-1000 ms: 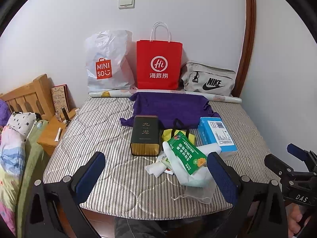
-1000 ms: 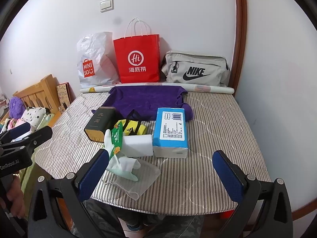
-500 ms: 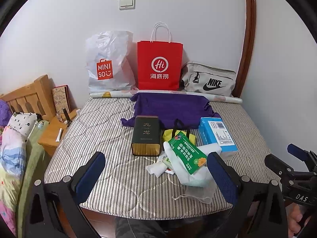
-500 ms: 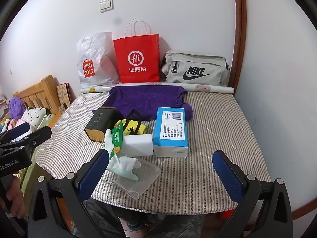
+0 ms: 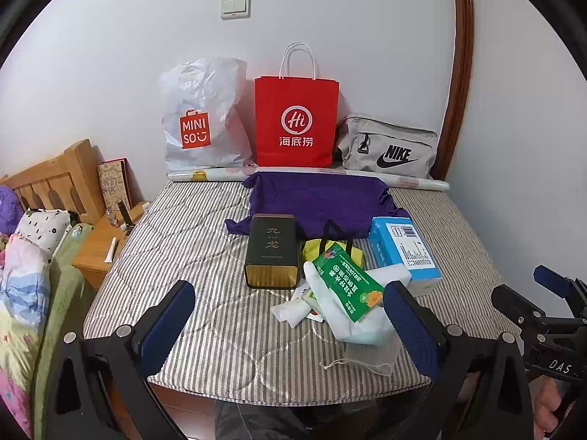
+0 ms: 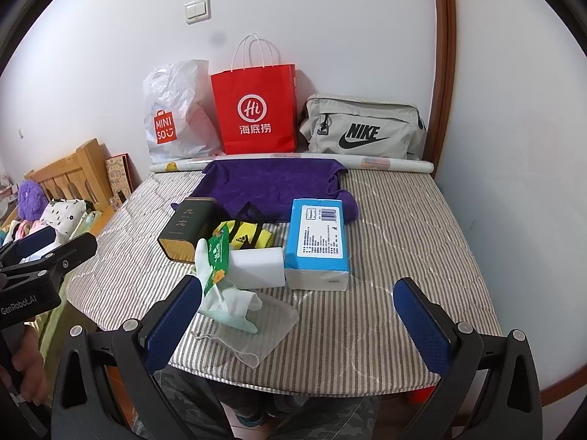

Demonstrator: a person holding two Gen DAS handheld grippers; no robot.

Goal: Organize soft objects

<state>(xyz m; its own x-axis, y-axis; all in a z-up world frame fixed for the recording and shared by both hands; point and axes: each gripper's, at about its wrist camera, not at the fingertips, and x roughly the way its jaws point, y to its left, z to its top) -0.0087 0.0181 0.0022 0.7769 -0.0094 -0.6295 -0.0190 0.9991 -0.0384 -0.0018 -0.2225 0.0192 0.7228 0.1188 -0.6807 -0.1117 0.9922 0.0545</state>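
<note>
Blue-padded, both our grippers, left (image 5: 290,324) and right (image 6: 299,324), hang spread wide and empty; nothing has shifted lately (task unstarted). Soft white gloves (image 6: 229,302) lie beside our right gripper's left jaw.

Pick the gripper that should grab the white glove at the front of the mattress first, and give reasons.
Left. The white glove lies just inside the left gripper's right finger, nearly between its open jaws. The right gripper, also open, has it beyond its left finger, facing mostly bare mattress. A judgement only.
</note>
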